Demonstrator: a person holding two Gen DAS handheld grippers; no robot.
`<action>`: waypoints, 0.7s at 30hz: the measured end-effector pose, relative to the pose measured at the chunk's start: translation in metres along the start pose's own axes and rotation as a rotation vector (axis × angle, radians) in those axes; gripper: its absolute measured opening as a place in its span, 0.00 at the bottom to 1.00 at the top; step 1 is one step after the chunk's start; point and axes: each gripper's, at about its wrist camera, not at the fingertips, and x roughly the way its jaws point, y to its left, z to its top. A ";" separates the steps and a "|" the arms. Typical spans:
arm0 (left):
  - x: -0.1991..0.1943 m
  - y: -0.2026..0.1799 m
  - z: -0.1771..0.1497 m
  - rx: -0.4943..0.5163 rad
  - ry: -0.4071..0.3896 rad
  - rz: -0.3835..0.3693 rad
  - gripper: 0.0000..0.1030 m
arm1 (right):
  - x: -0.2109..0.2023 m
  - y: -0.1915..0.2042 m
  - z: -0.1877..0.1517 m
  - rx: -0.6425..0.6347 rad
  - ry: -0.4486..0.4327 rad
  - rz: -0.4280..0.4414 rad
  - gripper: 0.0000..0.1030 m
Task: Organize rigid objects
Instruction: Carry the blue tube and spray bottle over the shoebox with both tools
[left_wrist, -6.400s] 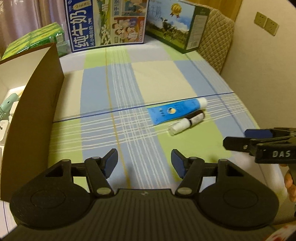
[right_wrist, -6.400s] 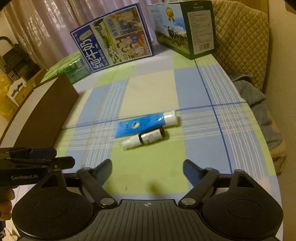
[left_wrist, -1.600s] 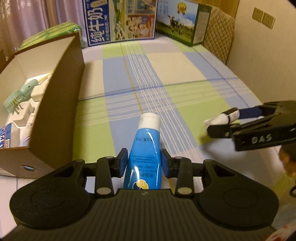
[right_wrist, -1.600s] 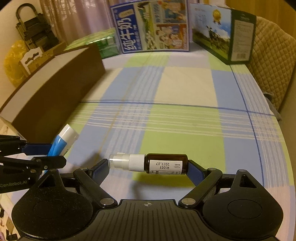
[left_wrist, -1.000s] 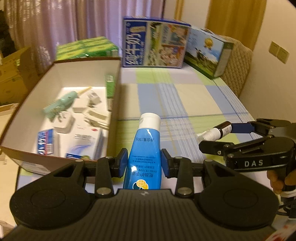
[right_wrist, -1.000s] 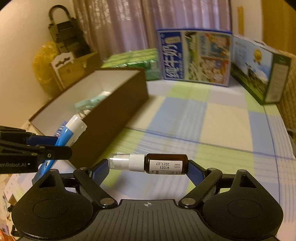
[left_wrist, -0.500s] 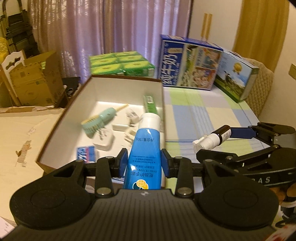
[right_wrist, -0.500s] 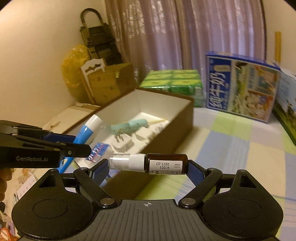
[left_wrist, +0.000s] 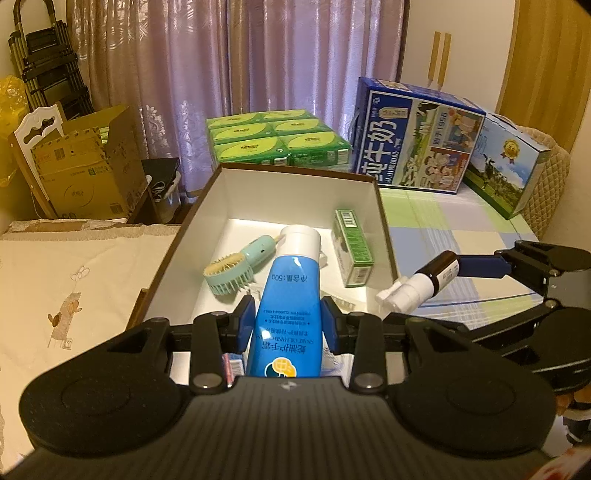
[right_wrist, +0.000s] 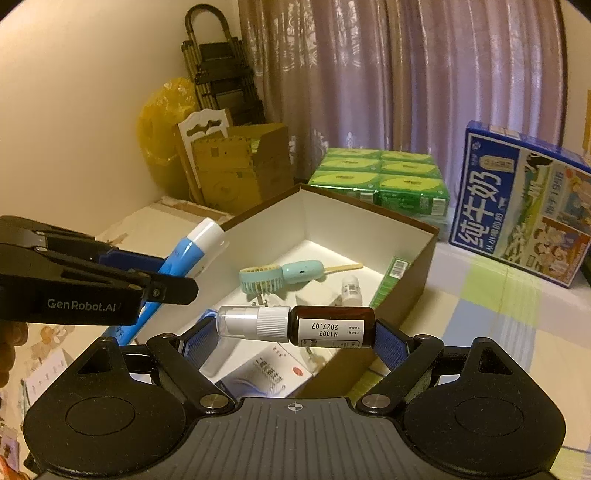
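My left gripper is shut on a blue hand-cream tube with a white cap, held above the near end of an open brown box with a white inside. The tube also shows in the right wrist view. My right gripper is shut on a small brown spray bottle with a white cap, held crosswise above the box's near right part. The bottle shows in the left wrist view just right of the box wall.
In the box lie a mint hand fan, a green carton, a white medicine pack and small white items. Behind stand green packs and milk cartons. A cardboard box stands left.
Both grippers have swung left from the checked cloth to over the open box, each still holding its object. The box now fills the middle of both views.
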 end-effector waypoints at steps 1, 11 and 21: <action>0.003 0.002 0.002 0.000 0.002 -0.001 0.32 | 0.004 0.000 0.002 -0.003 0.004 -0.002 0.83; 0.035 0.021 0.011 0.006 0.042 -0.012 0.32 | 0.040 0.005 0.011 -0.048 0.047 -0.026 0.83; 0.076 0.038 0.014 -0.016 0.121 -0.001 0.32 | 0.072 0.006 0.014 -0.082 0.099 -0.037 0.83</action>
